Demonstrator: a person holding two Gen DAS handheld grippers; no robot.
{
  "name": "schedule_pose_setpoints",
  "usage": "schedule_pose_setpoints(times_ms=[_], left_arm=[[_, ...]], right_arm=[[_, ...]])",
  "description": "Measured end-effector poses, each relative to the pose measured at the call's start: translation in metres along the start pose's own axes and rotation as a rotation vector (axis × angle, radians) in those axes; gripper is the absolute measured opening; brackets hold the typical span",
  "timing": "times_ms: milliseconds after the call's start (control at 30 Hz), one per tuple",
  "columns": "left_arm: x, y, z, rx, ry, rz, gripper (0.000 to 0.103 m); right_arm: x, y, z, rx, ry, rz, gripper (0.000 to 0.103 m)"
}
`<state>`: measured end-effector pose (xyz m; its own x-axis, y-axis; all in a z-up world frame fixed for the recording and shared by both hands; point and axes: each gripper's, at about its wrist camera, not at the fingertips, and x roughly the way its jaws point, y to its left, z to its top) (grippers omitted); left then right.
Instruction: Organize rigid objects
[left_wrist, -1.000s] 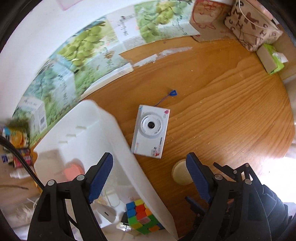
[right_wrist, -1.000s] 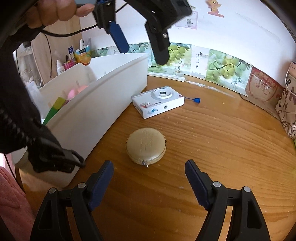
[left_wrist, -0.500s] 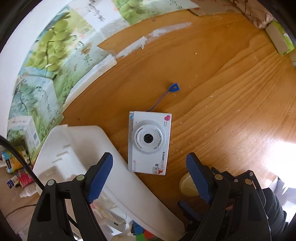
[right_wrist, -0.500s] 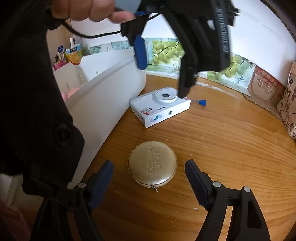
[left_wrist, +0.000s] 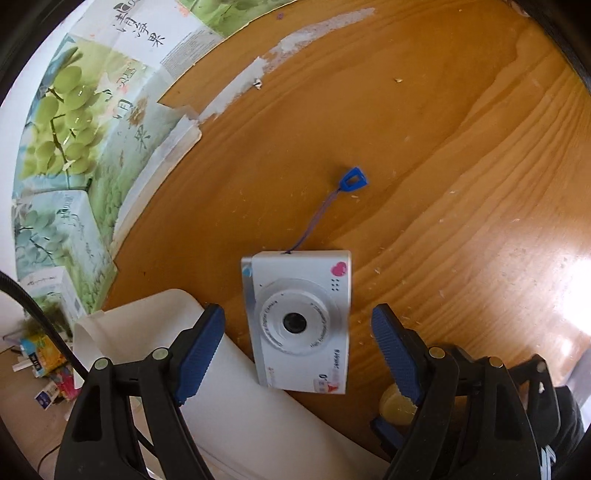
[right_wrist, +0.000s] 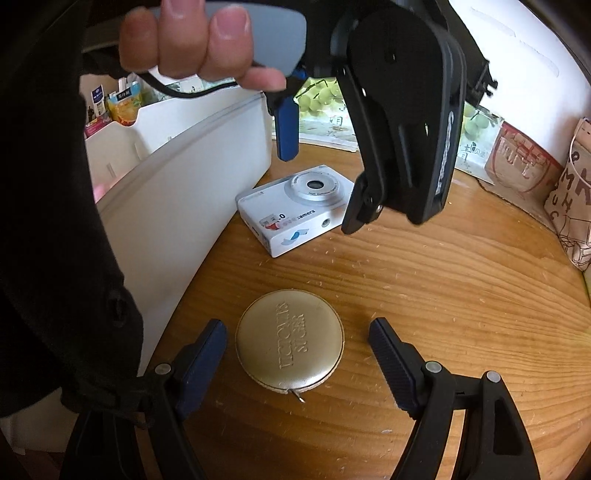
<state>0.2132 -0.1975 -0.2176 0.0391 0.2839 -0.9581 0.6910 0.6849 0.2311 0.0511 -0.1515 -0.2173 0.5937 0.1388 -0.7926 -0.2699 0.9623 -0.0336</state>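
A white compact camera (left_wrist: 301, 321) (right_wrist: 295, 208) lies lens-up on the wooden table (left_wrist: 443, 155), its thin strap ending in a blue tab (left_wrist: 354, 180). My left gripper (left_wrist: 297, 345) hangs open above it, its blue pads (left_wrist: 199, 347) on either side and clear of the body. A round gold tape-measure case (right_wrist: 290, 339) (left_wrist: 397, 402) lies nearer me. My right gripper (right_wrist: 295, 360) is open around that case, and its pads (right_wrist: 391, 363) do not touch it. The white storage bin (right_wrist: 184, 192) (left_wrist: 236, 417) stands left of both objects.
Grape-printed cartons (left_wrist: 74, 122) line the wall behind the table. Patterned paper bags (right_wrist: 572, 206) stand at the right edge. Small bottles and packets (right_wrist: 118, 103) sit beyond the bin. A person's hand (right_wrist: 199, 40) holds the left gripper, which blocks part of the right wrist view.
My left gripper has come down over the camera, which now sits between its fingers. My right gripper has crept forward so the gold case lies between its fingers.
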Motion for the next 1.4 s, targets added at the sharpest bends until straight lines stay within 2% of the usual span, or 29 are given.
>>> schedule_pose_setpoints(times_ms=[233,367,467,567,667,733,833,867,1133,1233,1267,1300,1400], left_arm=[[0.003,-0.008,0.012,-0.003,-0.012,0.062,0.084],[-0.001,-0.012,0.011,-0.016,-0.017,0.062,0.084],[-0.004,-0.015,0.012,-0.024,-0.021,0.060,0.084],[-0.005,-0.015,0.011,-0.032,-0.027,0.059,0.083],[-0.003,-0.010,0.010,-0.031,-0.030,0.059,0.081],[-0.005,-0.008,0.009,-0.038,-0.036,0.061,0.078],[-0.006,-0.002,0.007,-0.055,-0.047,0.072,0.066],[-0.007,-0.002,0.006,-0.056,-0.053,0.073,0.051],[-0.009,0.007,0.001,-0.073,-0.059,0.010,0.047],[-0.017,0.008,0.002,-0.082,-0.081,-0.032,0.031],[-0.015,0.011,0.002,-0.082,-0.085,-0.056,0.013],[-0.017,0.013,0.000,-0.090,-0.076,-0.095,0.008],[-0.019,0.012,-0.002,-0.093,-0.079,-0.124,0.007]], right_arm=[[0.002,0.000,0.003,0.006,0.000,-0.004,0.080],[0.006,-0.005,0.007,0.008,-0.001,-0.004,0.079],[0.006,-0.009,0.008,0.020,-0.008,-0.008,0.071],[0.003,-0.008,0.009,0.028,-0.018,-0.004,0.058],[0.001,-0.010,0.009,0.034,-0.022,-0.002,0.055],[-0.001,-0.012,0.007,0.039,-0.024,0.002,0.055],[0.000,-0.015,0.007,0.046,-0.026,0.005,0.055],[0.000,-0.015,0.007,0.049,-0.026,0.005,0.055],[0.001,-0.024,0.009,0.064,-0.024,-0.004,0.055],[0.001,-0.027,0.008,0.082,-0.017,0.008,0.055],[0.002,-0.030,0.010,0.090,-0.013,0.013,0.055],[0.001,-0.031,0.009,0.097,-0.011,0.017,0.055],[0.000,-0.034,0.010,0.126,-0.003,0.027,0.055]])
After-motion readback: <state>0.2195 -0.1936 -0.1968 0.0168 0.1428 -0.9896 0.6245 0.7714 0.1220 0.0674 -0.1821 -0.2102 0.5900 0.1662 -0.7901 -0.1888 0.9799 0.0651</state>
